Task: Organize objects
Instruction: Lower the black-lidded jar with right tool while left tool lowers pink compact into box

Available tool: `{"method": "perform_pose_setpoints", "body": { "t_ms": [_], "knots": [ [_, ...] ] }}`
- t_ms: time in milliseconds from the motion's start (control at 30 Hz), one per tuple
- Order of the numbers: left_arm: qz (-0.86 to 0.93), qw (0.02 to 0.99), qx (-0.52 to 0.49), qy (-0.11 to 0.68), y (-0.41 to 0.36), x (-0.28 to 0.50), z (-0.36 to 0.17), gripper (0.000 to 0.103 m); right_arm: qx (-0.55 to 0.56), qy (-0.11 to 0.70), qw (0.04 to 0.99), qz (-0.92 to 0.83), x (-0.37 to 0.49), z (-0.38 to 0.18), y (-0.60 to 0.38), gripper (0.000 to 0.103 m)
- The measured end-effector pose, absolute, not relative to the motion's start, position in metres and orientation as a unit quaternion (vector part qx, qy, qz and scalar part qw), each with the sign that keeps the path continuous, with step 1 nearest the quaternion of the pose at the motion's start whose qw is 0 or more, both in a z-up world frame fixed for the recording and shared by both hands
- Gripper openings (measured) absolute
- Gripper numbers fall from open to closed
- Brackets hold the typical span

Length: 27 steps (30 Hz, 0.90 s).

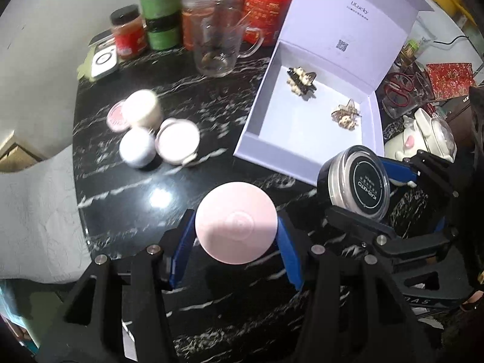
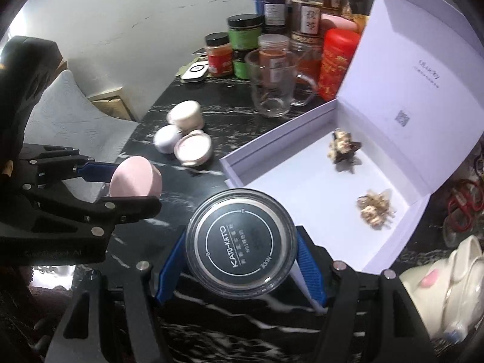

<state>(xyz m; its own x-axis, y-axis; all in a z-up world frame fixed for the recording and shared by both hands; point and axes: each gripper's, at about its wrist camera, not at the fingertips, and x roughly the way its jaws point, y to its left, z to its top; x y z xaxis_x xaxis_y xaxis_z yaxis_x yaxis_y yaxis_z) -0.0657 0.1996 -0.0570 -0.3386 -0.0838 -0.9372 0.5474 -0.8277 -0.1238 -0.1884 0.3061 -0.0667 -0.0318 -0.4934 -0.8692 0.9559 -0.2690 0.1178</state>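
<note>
My left gripper (image 1: 236, 222) is shut on a round pink jar (image 1: 236, 211), held above the black marble table (image 1: 127, 211). Just to its right, my right gripper (image 2: 241, 236) is shut on a clear jar with a black KATO-KATO lid (image 2: 240, 243). That jar (image 1: 357, 181) hangs by the near corner of an open white box (image 1: 302, 133). The box floor holds two pearl hair clips (image 1: 302, 83) (image 1: 346, 115). In the right wrist view the pink jar (image 2: 136, 178) sits in the left gripper (image 2: 130, 187) at the left. Several small cream and pink jars (image 1: 142, 112) cluster on the table.
A glass mug (image 1: 217, 48) stands behind the box, with food jars (image 1: 158, 15) and a red tin (image 1: 266, 9) along the back. A white ceramic pot (image 1: 423, 139) and scissors in a glass (image 1: 399, 90) crowd the right. The table edge curves at left beside a white cushion (image 1: 36, 205).
</note>
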Motion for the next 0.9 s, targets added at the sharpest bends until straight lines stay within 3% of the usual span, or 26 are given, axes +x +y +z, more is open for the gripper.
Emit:
{"method": "perform_pose_setpoints", "body": {
  "t_ms": [900],
  "knots": [
    [-0.788, 0.152, 0.572, 0.168, 0.187, -0.211, -0.106, 0.051, 0.470, 0.242, 0.486, -0.696, -0.309, -0.106, 0.287, 0.070]
  ]
}}
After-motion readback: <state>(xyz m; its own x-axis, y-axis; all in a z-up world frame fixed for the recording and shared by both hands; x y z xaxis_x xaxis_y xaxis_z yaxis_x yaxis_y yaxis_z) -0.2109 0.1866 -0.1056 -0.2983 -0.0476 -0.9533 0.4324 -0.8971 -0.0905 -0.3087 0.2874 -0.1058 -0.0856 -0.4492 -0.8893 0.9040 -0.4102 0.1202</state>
